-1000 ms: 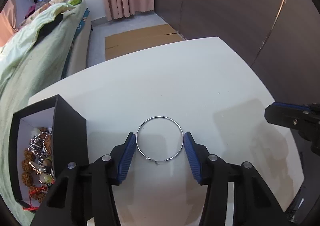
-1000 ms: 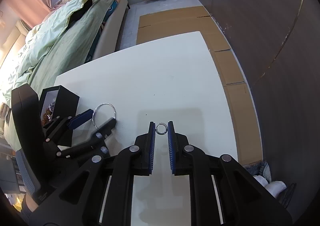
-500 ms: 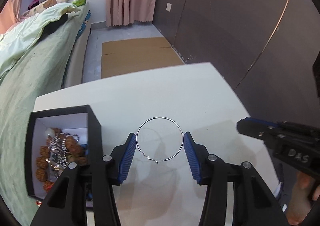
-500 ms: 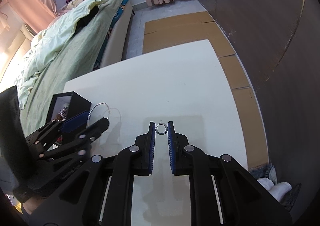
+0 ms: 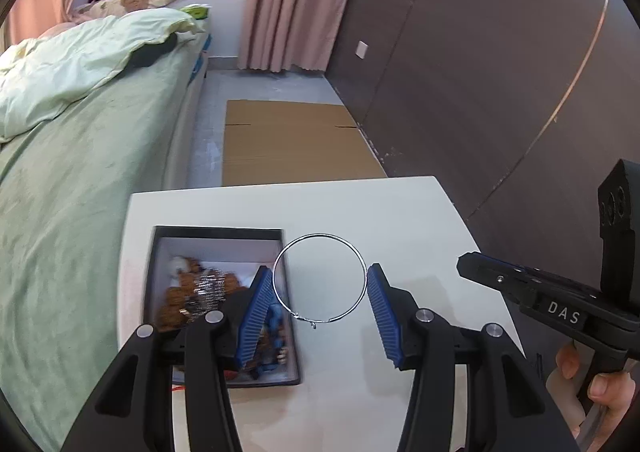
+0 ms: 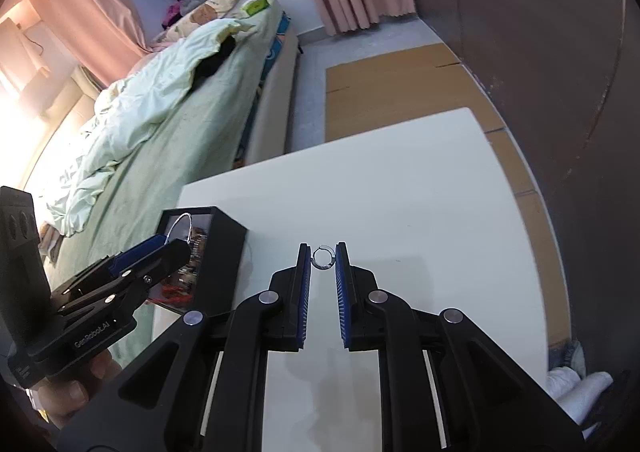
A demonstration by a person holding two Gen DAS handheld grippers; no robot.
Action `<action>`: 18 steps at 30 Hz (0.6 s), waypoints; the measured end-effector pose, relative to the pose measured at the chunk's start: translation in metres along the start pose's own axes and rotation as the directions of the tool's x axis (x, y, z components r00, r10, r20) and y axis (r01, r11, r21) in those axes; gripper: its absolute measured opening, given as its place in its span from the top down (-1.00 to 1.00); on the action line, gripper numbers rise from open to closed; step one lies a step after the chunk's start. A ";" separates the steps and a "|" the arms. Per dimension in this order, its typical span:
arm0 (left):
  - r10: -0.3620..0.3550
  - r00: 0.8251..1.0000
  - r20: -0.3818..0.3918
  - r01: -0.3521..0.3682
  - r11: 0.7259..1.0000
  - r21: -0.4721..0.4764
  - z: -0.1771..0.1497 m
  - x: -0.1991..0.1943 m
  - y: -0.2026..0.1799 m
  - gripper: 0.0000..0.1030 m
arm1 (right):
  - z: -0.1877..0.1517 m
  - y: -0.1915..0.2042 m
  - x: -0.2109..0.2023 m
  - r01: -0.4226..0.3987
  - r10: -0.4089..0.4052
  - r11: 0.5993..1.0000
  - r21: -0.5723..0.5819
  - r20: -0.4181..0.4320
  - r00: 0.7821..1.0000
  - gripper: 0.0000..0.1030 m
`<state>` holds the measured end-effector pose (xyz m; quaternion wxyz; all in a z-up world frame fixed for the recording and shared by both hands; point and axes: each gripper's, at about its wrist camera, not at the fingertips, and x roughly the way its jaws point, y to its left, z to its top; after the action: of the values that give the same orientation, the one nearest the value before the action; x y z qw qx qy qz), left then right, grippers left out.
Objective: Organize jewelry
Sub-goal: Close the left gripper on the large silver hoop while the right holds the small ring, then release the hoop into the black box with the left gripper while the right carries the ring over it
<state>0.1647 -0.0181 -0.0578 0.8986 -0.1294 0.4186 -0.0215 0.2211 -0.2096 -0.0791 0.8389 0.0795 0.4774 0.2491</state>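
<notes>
My left gripper (image 5: 320, 288) is shut on a large silver bangle (image 5: 320, 237), held between its blue pads above the table, at the right wall of a black jewelry box (image 5: 218, 230). The box holds several beaded bracelets and a silver chain (image 5: 208, 286). My right gripper (image 6: 323, 256) is shut on a small silver ring (image 6: 323, 257), held in the air above the white table (image 6: 400, 192). The box (image 6: 224, 252), the left gripper (image 6: 160, 248) and the bangle (image 6: 180, 224) also show at the left of the right wrist view. The right gripper (image 5: 466, 266) shows at the right of the left wrist view.
A bed with a green quilt (image 5: 80, 172) runs along the table's left side. Flattened cardboard (image 5: 296, 140) lies on the floor beyond the table. A dark wall (image 5: 500, 72) stands to the right. The table's right edge (image 6: 536, 252) is near that wall.
Both grippers have risen. My left gripper has carried the bangle left, from over the bare table to over the box's right wall. The right gripper keeps its hold on the ring.
</notes>
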 end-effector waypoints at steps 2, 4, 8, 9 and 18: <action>0.006 1.000 0.002 -0.005 1.000 -0.012 0.000 -0.004 0.009 0.08 | 0.001 0.009 0.001 -0.016 0.016 1.000 -0.005 0.008 1.000 0.74; 0.014 1.000 0.002 -0.014 1.000 -0.028 0.000 -0.006 0.018 0.08 | 0.001 0.017 0.001 -0.027 0.027 1.000 -0.012 0.014 1.000 0.74; 0.029 1.000 -0.009 -0.030 0.997 -0.066 0.001 -0.007 0.037 0.06 | 0.000 0.030 0.005 -0.048 0.049 0.999 -0.023 0.014 0.999 0.74; 0.033 0.999 -0.017 -0.034 0.997 -0.071 0.001 -0.005 0.040 0.05 | 0.000 0.034 0.006 -0.054 0.055 0.998 -0.025 0.012 0.998 0.74; 0.057 0.998 0.011 -0.054 0.983 -0.174 0.000 -0.021 0.075 -0.50 | -0.003 0.064 0.017 -0.120 0.120 0.992 -0.037 0.008 0.993 0.74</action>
<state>0.1452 0.0578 -0.0610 0.8875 -0.1958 0.4150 0.0412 0.2041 -0.1464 -0.0703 0.8260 0.0942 0.4629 0.3074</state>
